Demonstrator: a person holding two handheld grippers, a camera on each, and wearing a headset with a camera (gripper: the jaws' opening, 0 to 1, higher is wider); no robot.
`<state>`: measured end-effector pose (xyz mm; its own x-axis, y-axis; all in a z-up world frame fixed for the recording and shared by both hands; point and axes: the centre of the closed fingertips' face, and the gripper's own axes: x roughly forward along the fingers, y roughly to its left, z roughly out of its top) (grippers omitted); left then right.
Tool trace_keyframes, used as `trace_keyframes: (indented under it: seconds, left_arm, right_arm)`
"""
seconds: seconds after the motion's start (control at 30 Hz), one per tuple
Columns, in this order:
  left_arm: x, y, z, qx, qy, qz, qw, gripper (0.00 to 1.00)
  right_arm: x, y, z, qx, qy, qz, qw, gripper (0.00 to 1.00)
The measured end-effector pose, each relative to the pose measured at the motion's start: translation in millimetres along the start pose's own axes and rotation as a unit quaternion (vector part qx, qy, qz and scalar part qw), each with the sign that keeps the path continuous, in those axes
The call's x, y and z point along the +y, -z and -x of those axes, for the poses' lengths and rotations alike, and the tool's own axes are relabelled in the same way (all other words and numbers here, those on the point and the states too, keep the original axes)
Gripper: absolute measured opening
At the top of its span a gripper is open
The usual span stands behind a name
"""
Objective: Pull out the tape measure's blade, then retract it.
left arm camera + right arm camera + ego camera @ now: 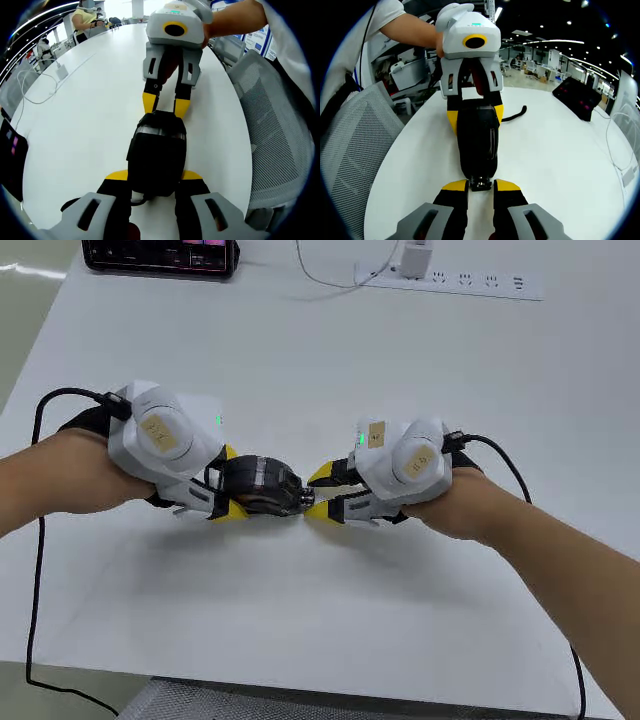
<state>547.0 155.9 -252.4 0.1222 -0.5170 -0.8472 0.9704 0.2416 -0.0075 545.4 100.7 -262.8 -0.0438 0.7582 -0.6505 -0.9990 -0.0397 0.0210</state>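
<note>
Left gripper (230, 483) clamps the tape measure (264, 485), right gripper (319, 493) at its 3 o'clock pinching the blade hook (480, 184).

Head view: from above, facing forward and down on the bench (300, 360), framing both hands. Left gripper view: low over the bench, looking along its jaws at the right gripper (165, 105). Right gripper view: the reverse, facing the left gripper (475, 117). All three share the tape measure (262, 483), close up.
</note>
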Motion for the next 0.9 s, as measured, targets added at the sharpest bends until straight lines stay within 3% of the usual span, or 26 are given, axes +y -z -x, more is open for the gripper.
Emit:
trace_keyframes:
  seconds: [0.6,0.9]
  left_arm:
    - [0.1,-0.4,0.3,-0.001,-0.001,-0.002,1.0000,0.28]
    - [0.5,-0.5,-0.1,-0.004,0.000,-0.010,0.9999,0.28]
  right_arm:
    - [0.5,1.0,-3.3,-0.004,-0.007,0.004,1.0000,0.12]
    - [0.6,0.8,-3.3,-0.010,0.006,-0.027,0.9996,0.10]
